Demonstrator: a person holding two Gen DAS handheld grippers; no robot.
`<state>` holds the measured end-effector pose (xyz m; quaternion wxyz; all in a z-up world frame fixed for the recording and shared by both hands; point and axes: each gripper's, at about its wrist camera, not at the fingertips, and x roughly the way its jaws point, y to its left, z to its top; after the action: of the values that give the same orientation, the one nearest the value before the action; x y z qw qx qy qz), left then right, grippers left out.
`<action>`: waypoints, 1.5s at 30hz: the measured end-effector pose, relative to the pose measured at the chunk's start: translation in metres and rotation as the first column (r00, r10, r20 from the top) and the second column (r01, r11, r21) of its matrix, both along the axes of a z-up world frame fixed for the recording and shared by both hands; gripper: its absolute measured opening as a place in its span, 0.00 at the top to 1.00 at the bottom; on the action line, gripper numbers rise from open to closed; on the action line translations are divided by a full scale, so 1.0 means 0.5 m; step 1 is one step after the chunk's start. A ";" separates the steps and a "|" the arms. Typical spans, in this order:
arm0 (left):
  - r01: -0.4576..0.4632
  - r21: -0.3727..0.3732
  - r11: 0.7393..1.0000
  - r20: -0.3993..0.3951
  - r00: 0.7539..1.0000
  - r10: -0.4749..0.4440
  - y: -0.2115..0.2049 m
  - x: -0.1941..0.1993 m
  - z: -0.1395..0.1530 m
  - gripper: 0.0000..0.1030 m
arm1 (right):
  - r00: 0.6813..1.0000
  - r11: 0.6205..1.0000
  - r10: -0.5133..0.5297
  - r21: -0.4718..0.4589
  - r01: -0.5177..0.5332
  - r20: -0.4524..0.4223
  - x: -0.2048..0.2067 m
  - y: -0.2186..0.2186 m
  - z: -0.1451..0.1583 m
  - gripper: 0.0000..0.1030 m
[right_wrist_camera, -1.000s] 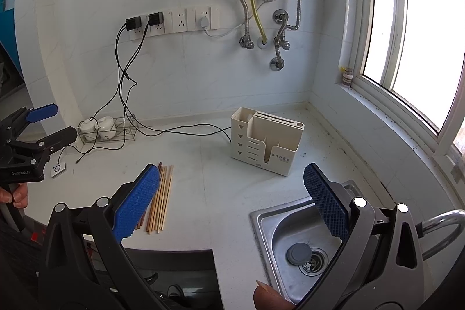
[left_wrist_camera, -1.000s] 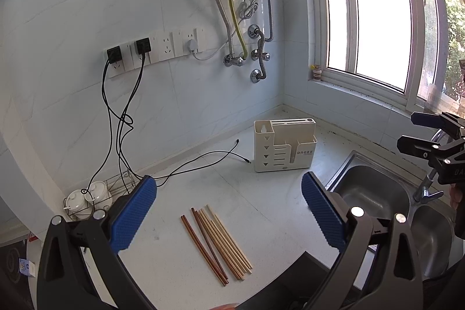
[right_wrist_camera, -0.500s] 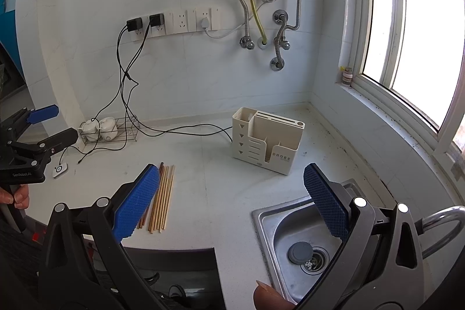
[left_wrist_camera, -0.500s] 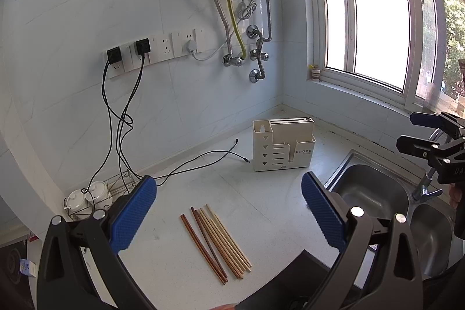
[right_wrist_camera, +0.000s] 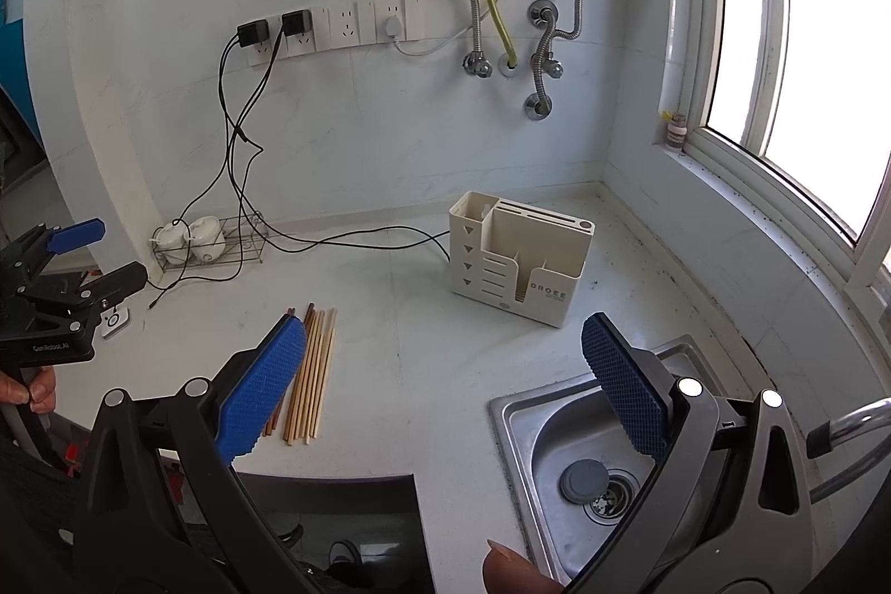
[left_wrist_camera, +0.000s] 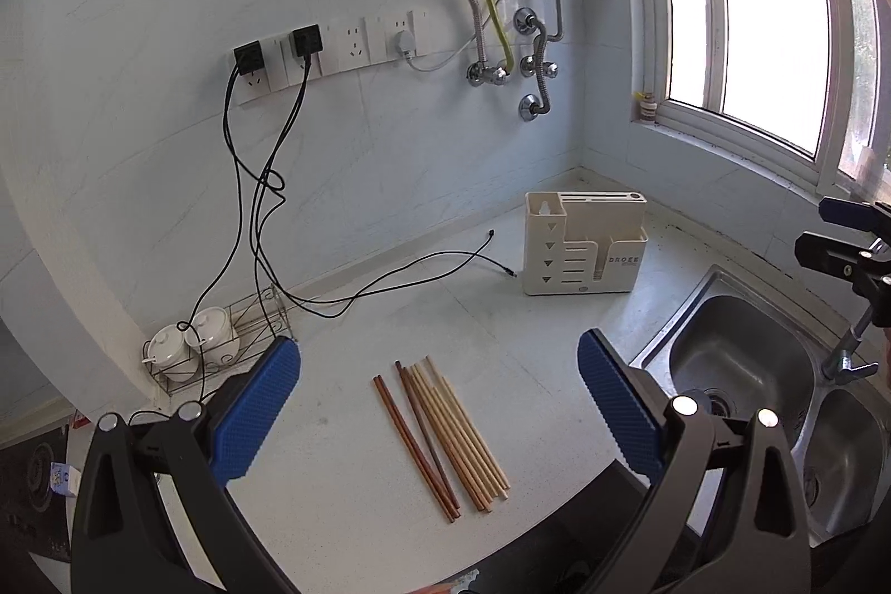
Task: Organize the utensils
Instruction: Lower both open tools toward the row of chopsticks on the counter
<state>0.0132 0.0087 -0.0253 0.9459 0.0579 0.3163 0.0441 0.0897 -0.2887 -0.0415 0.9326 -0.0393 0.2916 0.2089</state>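
Left gripper [left_wrist_camera: 439, 393], jaws spread wide and empty, held above the chopsticks [left_wrist_camera: 445, 432], which lie flat on the countertop [left_wrist_camera: 345, 482] just ahead of its fingers. Right gripper [right_wrist_camera: 444, 366], likewise spread and empty; the utensil holder [right_wrist_camera: 518, 263] stands upright beyond it, the sink [right_wrist_camera: 562, 432] beneath its right finger.

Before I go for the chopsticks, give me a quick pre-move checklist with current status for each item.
1. Left tool open, nothing held: ok.
2. Right tool open, nothing held: ok.
3. Chopsticks lying flat together on the counter, nothing on top: ok.
4. Utensil holder upright, compartments open at top: ok.
5. Black cable apart from the chopsticks: ok.
6. Holder compartments empty inside: cannot tell.
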 end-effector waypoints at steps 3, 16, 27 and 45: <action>-0.083 -0.018 0.996 -0.061 0.995 0.082 0.033 0.021 -0.038 0.05 | 1.000 1.000 0.016 -0.001 -0.016 -0.015 0.035 0.016 -0.025 0.08; -0.261 -0.089 0.961 -0.267 0.936 0.229 0.139 0.089 -0.230 0.05 | 0.980 0.990 0.119 -0.054 -0.129 -0.158 0.189 0.181 -0.189 0.08; -0.256 -0.205 0.945 -0.433 0.889 0.147 0.248 0.187 -0.392 0.05 | 0.938 0.997 0.018 -0.070 -0.045 -0.347 0.255 0.338 -0.300 0.08; -0.364 -0.247 0.898 -0.591 0.791 0.158 0.299 0.307 -0.540 0.05 | 0.855 0.986 0.021 -0.129 -0.103 -0.518 0.352 0.427 -0.434 0.16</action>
<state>0.1669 0.1583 -0.2955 0.7914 -0.1449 0.5852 0.1010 0.2659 -0.0751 -0.2584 0.8078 -0.0624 0.5438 0.2190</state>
